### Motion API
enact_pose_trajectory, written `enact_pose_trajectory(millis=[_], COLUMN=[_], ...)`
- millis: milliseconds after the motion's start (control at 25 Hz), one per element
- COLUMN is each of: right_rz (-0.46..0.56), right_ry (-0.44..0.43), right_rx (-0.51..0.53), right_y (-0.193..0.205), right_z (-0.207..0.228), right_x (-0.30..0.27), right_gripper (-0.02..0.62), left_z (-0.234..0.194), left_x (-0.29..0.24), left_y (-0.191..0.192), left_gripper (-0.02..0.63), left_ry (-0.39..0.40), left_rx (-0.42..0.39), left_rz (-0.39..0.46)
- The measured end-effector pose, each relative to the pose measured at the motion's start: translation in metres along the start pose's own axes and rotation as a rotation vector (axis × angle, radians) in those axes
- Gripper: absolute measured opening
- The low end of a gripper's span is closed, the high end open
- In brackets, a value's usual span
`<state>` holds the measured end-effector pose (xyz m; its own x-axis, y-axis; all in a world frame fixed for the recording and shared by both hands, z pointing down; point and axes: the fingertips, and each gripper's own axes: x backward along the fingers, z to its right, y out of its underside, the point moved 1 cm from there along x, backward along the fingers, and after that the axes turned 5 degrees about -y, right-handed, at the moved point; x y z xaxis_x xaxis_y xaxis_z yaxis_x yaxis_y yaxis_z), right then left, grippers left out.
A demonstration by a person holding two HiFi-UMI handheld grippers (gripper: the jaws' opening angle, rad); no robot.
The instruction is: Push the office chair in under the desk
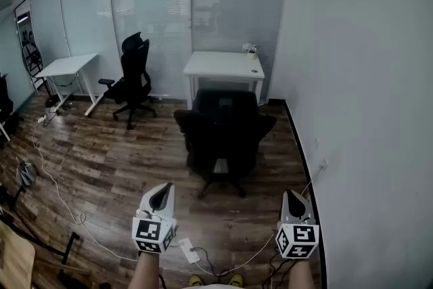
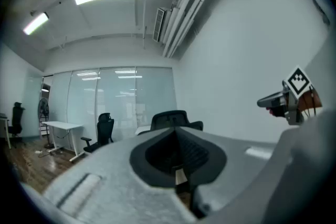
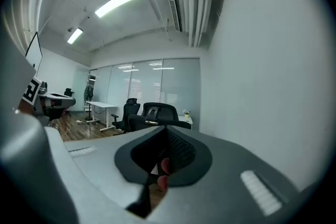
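Note:
A black office chair [image 1: 223,139] stands on the wood floor with its back toward me, just in front of a white desk [image 1: 223,68] that is set against the glass wall. My left gripper [image 1: 160,197] and right gripper [image 1: 292,203] are held low and nearer to me, both pointing at the chair and apart from it. Both are shut with nothing between the jaws. The left gripper view shows the chair [image 2: 170,119] above its closed jaws. In the right gripper view the chair [image 3: 157,112] also rises beyond the closed jaws.
A second black chair [image 1: 132,81] and another white desk [image 1: 67,68] stand at the left. A small plant [image 1: 251,51] sits on the near desk. A power strip [image 1: 189,250] and cables lie on the floor by my feet. A white wall [image 1: 365,112] runs along the right.

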<state>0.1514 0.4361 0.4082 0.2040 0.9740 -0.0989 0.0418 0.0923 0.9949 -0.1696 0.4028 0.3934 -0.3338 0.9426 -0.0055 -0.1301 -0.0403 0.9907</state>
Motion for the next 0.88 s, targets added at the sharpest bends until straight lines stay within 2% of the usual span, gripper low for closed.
enact_pose_trajectory(millis=[520, 880], right_rz=[0.019, 0.019], right_ry=[-0.005, -0.009], right_rx=[-0.022, 0.006], right_y=[-0.001, 0.002], right_z=[0.002, 0.0], right_x=[0.003, 0.001], right_gripper=[0.002, 0.003], left_z=[0.008, 0.013], left_x=[0.0, -0.004], left_y=[-0.001, 0.0], left_gripper=[-0.002, -0.002], left_ry=[0.002, 0.008], left_rx=[-0.005, -0.014], left_rz=[0.004, 0.002])
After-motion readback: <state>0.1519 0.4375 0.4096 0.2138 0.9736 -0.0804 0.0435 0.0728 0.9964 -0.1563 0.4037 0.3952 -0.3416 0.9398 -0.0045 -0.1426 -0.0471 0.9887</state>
